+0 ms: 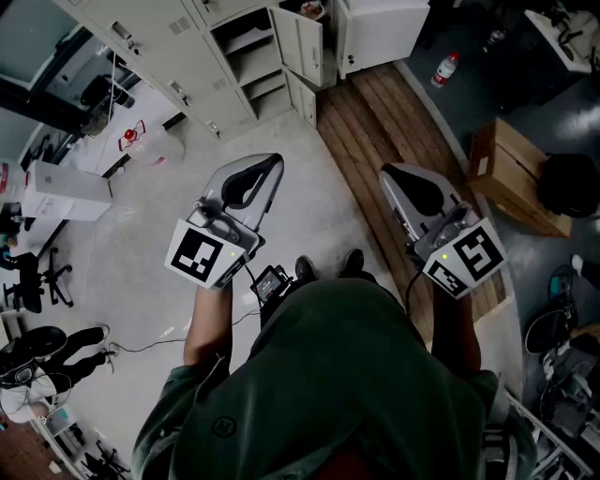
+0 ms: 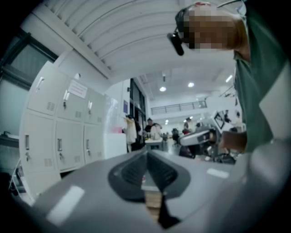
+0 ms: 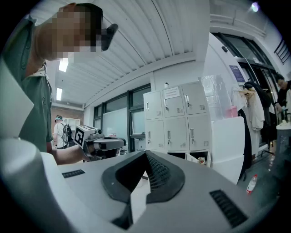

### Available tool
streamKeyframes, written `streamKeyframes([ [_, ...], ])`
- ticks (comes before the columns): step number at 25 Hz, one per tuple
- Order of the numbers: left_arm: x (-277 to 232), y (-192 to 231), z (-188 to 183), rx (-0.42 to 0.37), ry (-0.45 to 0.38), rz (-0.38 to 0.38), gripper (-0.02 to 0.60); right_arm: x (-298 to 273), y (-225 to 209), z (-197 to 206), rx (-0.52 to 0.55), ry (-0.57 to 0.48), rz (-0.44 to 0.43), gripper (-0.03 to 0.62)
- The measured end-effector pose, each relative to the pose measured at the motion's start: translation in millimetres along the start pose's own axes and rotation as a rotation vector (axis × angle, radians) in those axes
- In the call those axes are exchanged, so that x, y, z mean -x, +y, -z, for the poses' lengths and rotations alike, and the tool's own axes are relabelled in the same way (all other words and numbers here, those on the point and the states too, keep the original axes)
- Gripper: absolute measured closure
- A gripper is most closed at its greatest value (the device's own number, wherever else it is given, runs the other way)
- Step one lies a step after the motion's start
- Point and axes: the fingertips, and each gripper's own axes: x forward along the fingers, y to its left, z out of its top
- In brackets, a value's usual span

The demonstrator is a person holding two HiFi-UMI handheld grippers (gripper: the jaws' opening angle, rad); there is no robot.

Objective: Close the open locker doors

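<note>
A row of beige lockers (image 1: 169, 56) runs along the top of the head view. One upper door (image 1: 309, 42) and one lower door (image 1: 302, 97) stand open beside a compartment with shelves (image 1: 246, 47). My left gripper (image 1: 272, 161) and right gripper (image 1: 389, 173) are held level over the floor, well short of the lockers, both shut and empty. In the right gripper view the jaws (image 3: 146, 154) meet, and the lockers (image 3: 177, 123) show open bottom compartments (image 3: 200, 158). In the left gripper view the jaws (image 2: 146, 154) also meet, with closed lockers (image 2: 59, 132) at the left.
A white cabinet (image 1: 384, 28) stands right of the open doors. A plastic bottle (image 1: 444, 67) lies beyond a strip of wooden planks (image 1: 375, 122). A wooden crate (image 1: 511, 173) and black bag (image 1: 570, 183) sit at the right. A white box (image 1: 66, 192) and an office chair (image 1: 37, 277) are at the left.
</note>
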Motion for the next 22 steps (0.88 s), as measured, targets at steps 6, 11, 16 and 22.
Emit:
streamKeyframes([
  [6, -14, -6, 0, 0.003, 0.017, -0.030, 0.579, 11, -14, 0, -0.003, 0.003, -0.014, 0.589],
  [11, -29, -8, 2, 0.005, 0.026, -0.039, 0.579, 13, -29, 2, -0.009, 0.005, -0.032, 0.589],
  [16, -47, -12, 8, 0.006, 0.042, -0.068, 0.580, 19, -48, 8, -0.023, 0.004, -0.053, 0.589],
  [22, -72, -16, 14, -0.001, 0.071, -0.108, 0.580, 23, -75, 11, -0.032, -0.016, -0.096, 0.589],
])
